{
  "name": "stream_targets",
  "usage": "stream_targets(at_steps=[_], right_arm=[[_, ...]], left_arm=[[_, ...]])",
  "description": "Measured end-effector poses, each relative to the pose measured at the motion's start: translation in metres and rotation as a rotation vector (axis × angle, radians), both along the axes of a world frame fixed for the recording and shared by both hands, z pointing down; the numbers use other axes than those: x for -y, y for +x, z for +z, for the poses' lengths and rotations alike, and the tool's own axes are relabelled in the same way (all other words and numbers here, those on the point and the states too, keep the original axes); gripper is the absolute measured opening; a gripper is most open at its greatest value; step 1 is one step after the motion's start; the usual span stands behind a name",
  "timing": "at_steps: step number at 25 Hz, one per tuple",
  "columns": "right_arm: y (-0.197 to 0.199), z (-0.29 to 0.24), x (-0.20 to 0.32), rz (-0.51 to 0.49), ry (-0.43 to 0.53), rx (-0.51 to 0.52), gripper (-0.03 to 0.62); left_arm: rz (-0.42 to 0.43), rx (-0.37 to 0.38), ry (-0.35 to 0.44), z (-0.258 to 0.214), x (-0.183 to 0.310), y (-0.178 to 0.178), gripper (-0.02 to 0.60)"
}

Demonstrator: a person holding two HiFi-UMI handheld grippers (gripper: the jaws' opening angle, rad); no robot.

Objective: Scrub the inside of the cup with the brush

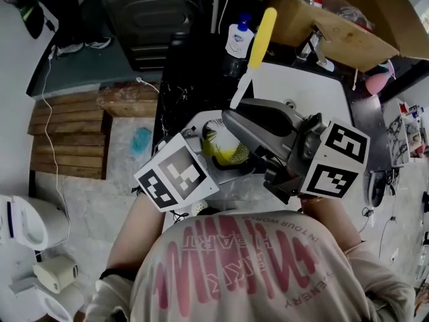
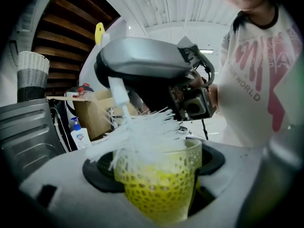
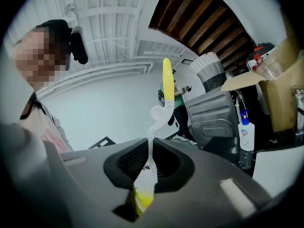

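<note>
Above the dark counter (image 1: pixel 177 92) edge, left gripper (image 2: pixel 159 172) clamps the probably light, slick cup (image 2: pixel 156 196) mid-wall; right gripper (image 3: pixel 145 184) pinches the brush (image 3: pixel 152 144) by its thin stem.

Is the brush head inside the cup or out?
Partly in: the brush has bristles dipping into the cup, most fanning out above its rim.

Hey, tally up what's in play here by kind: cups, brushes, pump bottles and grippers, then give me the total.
1 translucent yellow-green dimpled cup
1 white-bristled brush with a yellow handle
1 white pump bottle with a blue top
2 grippers: left gripper shut on the cup, right gripper shut on the brush
Total: 5
</note>
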State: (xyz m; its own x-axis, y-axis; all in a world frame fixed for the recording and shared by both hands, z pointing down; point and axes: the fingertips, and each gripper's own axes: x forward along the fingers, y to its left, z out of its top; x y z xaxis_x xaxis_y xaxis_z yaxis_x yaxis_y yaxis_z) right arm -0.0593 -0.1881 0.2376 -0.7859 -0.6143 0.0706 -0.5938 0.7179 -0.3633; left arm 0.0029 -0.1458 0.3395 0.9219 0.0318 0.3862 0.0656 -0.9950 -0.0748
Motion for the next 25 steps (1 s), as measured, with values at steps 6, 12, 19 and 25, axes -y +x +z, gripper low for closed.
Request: stream_targets(at_steps=[6,12,19,25], right_arm=[[-0.014,-0.003,-0.007,-0.034,0.063,-0.057,0.043],[-0.024,-0.006,-0.006,-0.037,0.095,-0.069,0.044],[-0.037,-0.002,-0.006,-0.026,0.104,-0.060,0.044],[-0.047,-0.009,-0.007,-0.016,0.136,-0.034,0.044]], left_arm=[[-0.021,-0.046,-0.058,-0.003,0.007,-0.010,0.403],[-0.052,-0.105,-0.111,-0.012,0.019,-0.026,0.405],[-0.052,-0.119,-0.131,-0.010,0.022,-0.045,0.407],[-0.033,-0.120,-0.114,-0.013,0.016,-0.060,0.407]])
